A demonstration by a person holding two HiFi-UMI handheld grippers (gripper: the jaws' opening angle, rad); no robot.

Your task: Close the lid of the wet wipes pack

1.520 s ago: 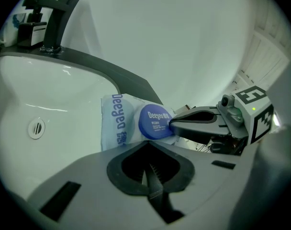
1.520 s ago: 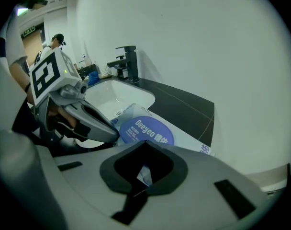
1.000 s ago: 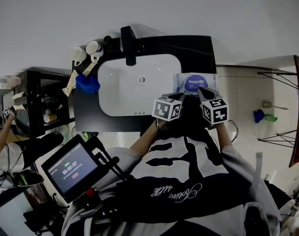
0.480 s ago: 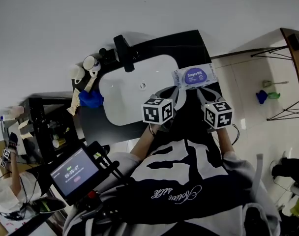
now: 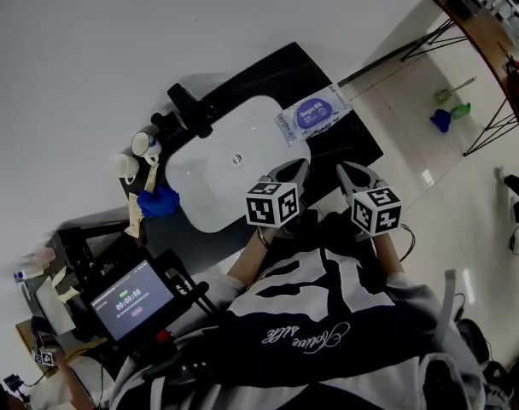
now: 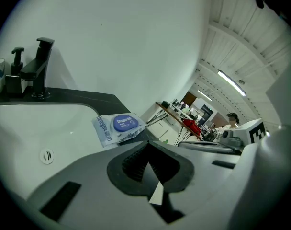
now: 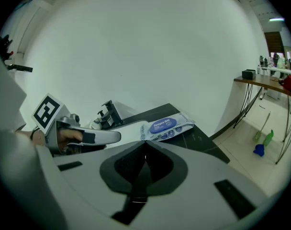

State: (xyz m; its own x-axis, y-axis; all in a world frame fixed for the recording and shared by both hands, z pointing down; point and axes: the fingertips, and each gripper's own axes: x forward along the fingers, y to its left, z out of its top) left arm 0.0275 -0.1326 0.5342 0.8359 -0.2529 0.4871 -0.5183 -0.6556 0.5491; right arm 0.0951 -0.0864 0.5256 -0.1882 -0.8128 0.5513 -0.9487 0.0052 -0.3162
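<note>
wipes pack [image 5: 313,114]: flat on table [image 5: 352,140] at sink's [image 5: 204,182] right rim, long axis crosswise to my reach | ahead of both tools, apart | left tool [image 5: 292,172], right tool [image 5: 349,174]: both clenched, empty | I judge left slightly nearer

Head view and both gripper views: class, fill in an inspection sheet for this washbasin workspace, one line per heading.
Surface: black counter around a white basin.
Job's things: wet wipes pack lies by the basin's right rim, blue lid facing up and looking flat.
Clutter: faucet, cups and a blue cloth on the basin's left side.
Grippers: left gripper shut, holding nothing; right gripper shut, holding nothing; both are short of the pack.
Cables: nothing seen on the counter.
Surroundings: white wall, tiled floor, a trestle-leg table, and a screen beside the person.
</note>
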